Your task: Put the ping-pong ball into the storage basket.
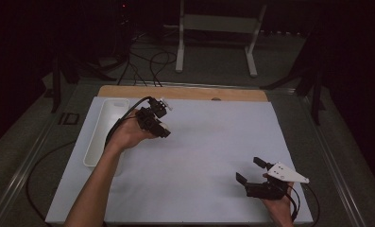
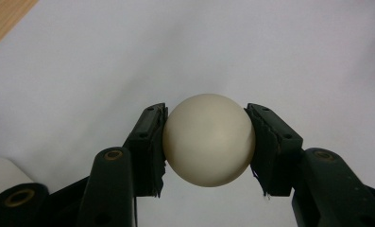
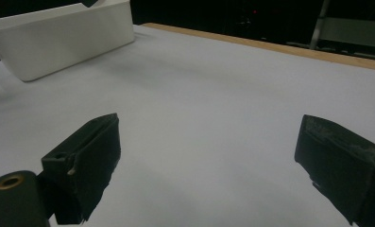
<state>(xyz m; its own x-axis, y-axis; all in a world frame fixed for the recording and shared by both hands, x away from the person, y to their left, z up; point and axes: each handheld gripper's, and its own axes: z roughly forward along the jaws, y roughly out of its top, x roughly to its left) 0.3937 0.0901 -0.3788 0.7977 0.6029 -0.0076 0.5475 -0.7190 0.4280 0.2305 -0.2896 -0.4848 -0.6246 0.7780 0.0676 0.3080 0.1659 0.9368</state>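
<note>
Ball: a cream ball (image 2: 208,139) sat pinched between the jaws of the left gripper (image 1: 153,119), off the sheet and just right of the bin.
Left jaws: each pad pressed a side of the ball at its widest part, probably so the round surface could not roll out.
Bin: a white, long bin (image 1: 107,128) lay along the left edge of the white sheet (image 1: 208,142); in the dim high view I could not tell whether it held anything.
Right gripper: the right gripper (image 1: 251,170) was well away from the bin, near the sheet's front right corner, jaws spread wide with nothing between them.
Right aim: its view looked across the bare sheet toward the bin, which suggests it waited clear of the left hand's work.
Guess: the ball was likely bound for the bin beside it.
</note>
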